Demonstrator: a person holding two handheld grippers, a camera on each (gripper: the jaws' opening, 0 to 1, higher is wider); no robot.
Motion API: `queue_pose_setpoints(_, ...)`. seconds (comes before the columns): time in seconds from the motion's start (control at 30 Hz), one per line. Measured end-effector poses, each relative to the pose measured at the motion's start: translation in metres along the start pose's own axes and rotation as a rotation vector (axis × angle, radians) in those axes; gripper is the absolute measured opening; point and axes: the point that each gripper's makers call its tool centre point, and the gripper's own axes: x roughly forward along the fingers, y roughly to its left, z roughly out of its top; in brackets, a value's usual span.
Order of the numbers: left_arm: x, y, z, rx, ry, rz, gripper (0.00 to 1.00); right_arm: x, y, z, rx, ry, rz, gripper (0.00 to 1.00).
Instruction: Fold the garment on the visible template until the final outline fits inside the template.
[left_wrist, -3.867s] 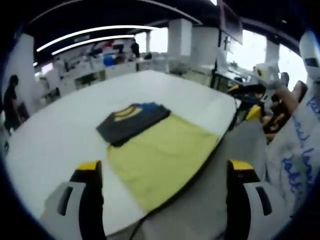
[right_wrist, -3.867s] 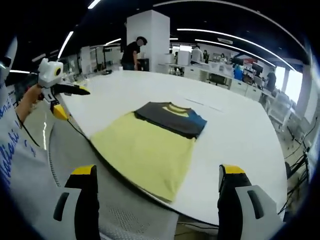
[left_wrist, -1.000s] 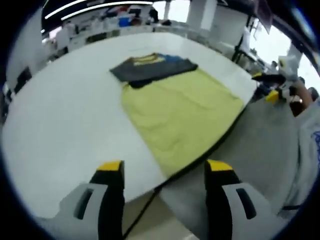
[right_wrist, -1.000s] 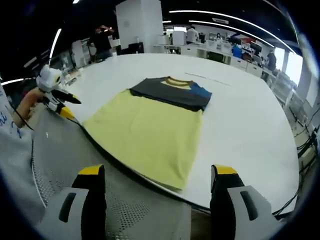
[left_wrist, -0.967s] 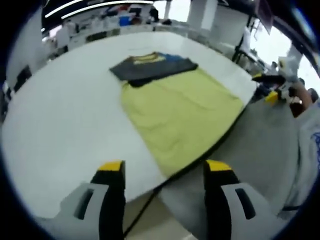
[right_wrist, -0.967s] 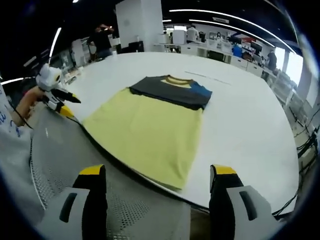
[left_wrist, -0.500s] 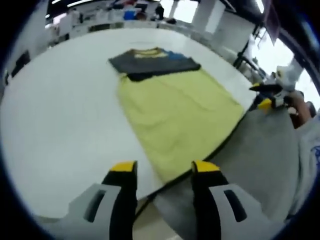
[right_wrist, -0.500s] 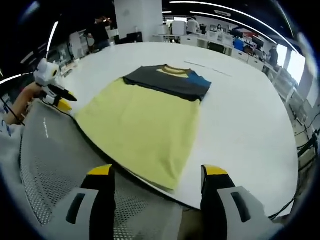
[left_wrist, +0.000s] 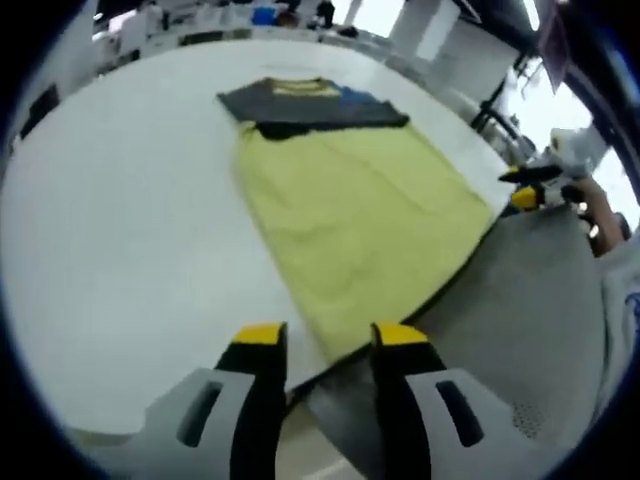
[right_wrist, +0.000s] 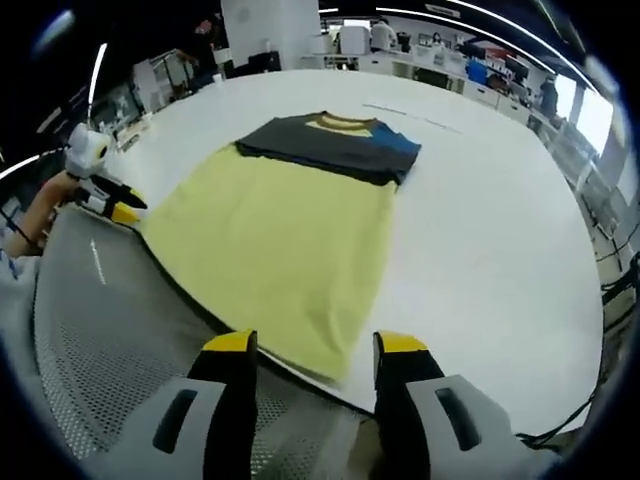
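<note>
White bench (left_wrist: 110, 260) carries the garment (right_wrist: 270, 235) at mid-frame, laid lengthwise (dark collar end at top). Both claws, left claw (left_wrist: 320, 338) and right claw (right_wrist: 315, 345), stand apart near its hem; folding looks incomplete.

A broad white desk (right_wrist: 490, 230) is spreading across both views, its dark rim curving along the near edge. Beyond the near edge, a grey mesh surface (right_wrist: 90, 340), possibly a chair back, is lying close to the desk's rim; in the left gripper view the same grey surface (left_wrist: 520, 310) is sitting past the near right edge. Past the far edge, a white pillar (right_wrist: 268, 30) is standing, with rows of workstations (right_wrist: 430, 65) blurring behind it. Long ceiling lights (right_wrist: 440, 18) are glowing overhead. Bright windows (left_wrist: 545, 95) are shining past the desk's far right corner.
</note>
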Motion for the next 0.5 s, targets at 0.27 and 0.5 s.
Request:
queue_pose_setpoints(0.27, 0.0046, 0.0013, -0.0026, -0.008, 0.018, -0.003, 0.28, 0.0042, -0.0043, -0.0068, -0.011, 0.031, -0.018, 0.46)
queue_pose_setpoints(0.5, 0.0089, -0.0021, -0.0049, 0.0, 0.036, -0.021, 0.28, 0.0052, -0.005, -0.0079, -0.002, 0.032, -0.009, 0.44)
